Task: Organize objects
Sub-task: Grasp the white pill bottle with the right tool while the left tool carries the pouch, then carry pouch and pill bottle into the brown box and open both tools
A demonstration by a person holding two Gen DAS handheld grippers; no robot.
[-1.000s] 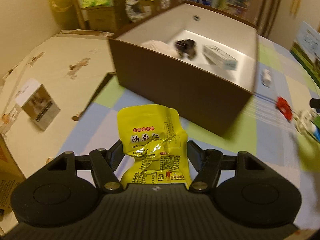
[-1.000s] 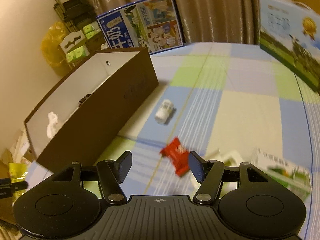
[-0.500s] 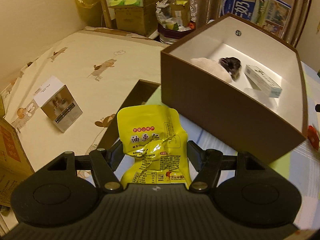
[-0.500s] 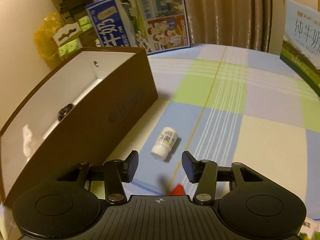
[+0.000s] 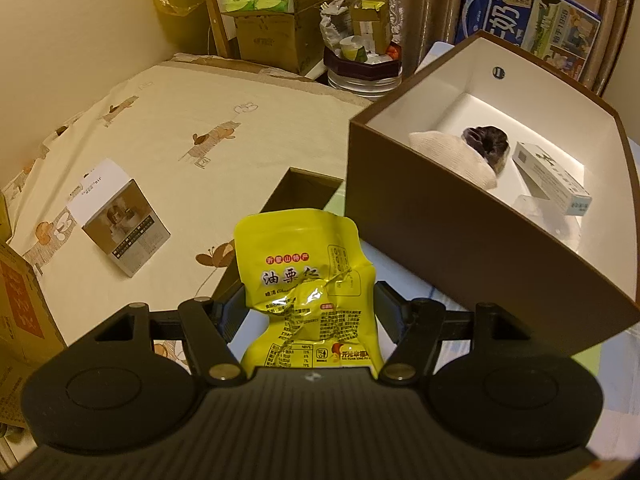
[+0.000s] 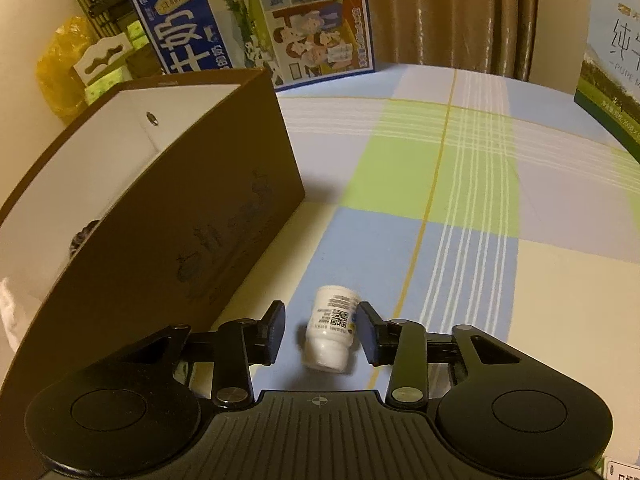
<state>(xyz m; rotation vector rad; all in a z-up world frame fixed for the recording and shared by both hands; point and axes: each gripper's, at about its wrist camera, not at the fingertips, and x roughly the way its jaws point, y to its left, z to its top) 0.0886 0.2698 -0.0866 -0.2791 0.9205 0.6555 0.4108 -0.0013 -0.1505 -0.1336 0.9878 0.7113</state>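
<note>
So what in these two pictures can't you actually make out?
- Brown box, right wrist view: its near wall hides most of the contents.
- Clear item on the box floor, left wrist view: too faint to identify.
- Yellow snack pouch, left wrist view: its bottom is hidden behind the left hand-held gripper.
- White bottle, right wrist view: slightly blurred, label unreadable; whether the right hand-held gripper touches it is unclear.

We see the open box (image 5: 460, 248) on the bed (image 5: 168, 128), with a rolled cloth (image 5: 452, 152), a dark lump (image 5: 486, 142) behind it and a small carton (image 5: 554, 178) to their right inside. Left of the box stands a small packet box (image 5: 124, 224). On the box's other side a bottle (image 6: 331, 328) lies on its side, close by the wall.
</note>
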